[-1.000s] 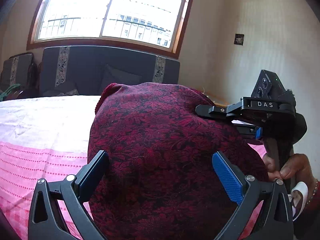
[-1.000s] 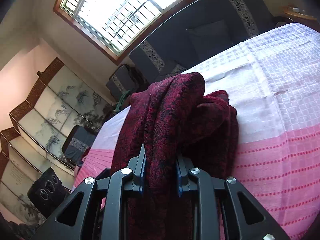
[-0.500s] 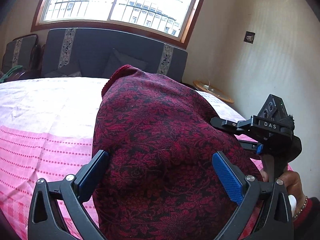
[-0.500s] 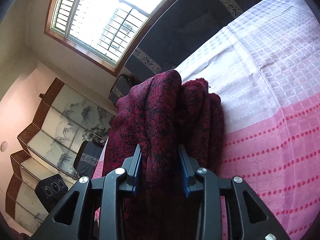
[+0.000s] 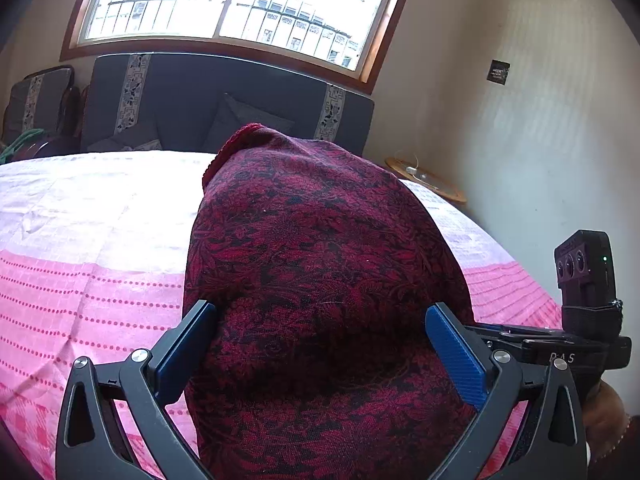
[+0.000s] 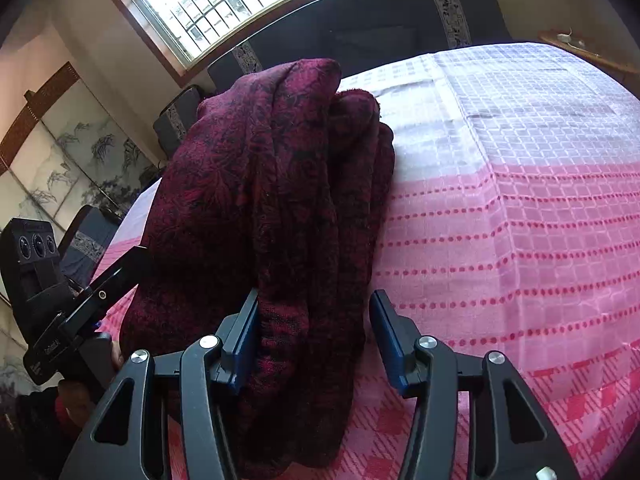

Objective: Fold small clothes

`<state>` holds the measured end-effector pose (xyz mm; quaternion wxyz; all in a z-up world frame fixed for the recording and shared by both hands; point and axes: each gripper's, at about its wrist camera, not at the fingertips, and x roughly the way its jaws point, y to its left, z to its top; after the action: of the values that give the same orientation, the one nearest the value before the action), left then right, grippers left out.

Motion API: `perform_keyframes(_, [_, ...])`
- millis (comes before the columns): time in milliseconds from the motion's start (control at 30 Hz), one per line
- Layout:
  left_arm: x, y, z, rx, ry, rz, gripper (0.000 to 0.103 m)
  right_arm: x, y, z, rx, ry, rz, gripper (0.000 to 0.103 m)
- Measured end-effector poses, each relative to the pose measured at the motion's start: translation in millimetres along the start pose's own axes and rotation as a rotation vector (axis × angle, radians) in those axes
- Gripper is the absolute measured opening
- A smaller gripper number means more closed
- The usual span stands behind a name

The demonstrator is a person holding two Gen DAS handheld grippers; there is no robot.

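A dark red patterned garment [image 5: 320, 264] lies folded in a thick bundle on the pink and white bedspread [image 5: 80, 240]. My left gripper [image 5: 320, 344] is open, its blue pads wide apart on either side of the bundle. The garment also shows in the right wrist view [image 6: 272, 200]. My right gripper [image 6: 314, 340] is open, with the bundle's near end between its pads and a gap at the right pad. The right gripper's body [image 5: 576, 320] shows at the right of the left wrist view. The left gripper's body [image 6: 52, 300] shows at the left of the right wrist view.
A dark sofa [image 5: 224, 96] stands behind the bed under a window [image 5: 240, 4]. A small wooden side table [image 5: 424, 180] sits by the right wall. A painted folding screen [image 6: 52, 152] stands to the left. The bedspread [image 6: 520, 200] stretches to the right of the garment.
My right gripper has opened and let go of the garment, which has come down onto the bed. The right gripper has dropped lower. My left gripper stays open around the bundle.
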<state>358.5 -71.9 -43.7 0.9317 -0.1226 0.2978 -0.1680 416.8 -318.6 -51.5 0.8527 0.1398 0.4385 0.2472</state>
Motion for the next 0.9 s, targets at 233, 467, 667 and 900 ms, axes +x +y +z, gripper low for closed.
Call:
perform_keyframes(233, [-41,34,26,-0.112,-0.022,-0.036,0.103,-17,-13,-2,0.081,-0.032,0.059,0.069])
perform_keyframes(467, [-21,52,31,-0.006,0.129,0.072,0.102,-1,-12,8,0.091,0.039,0.092,0.077])
perform_keyframes(667, [-2,53,23,-0.001,0.212,0.028,0.102,14,-17,8,0.123,0.075,0.135,0.080])
perform_keyframes(900, [4,35,19,0.097,0.210,0.019,0.103,23,-9,12,0.100,0.085,0.176,0.084])
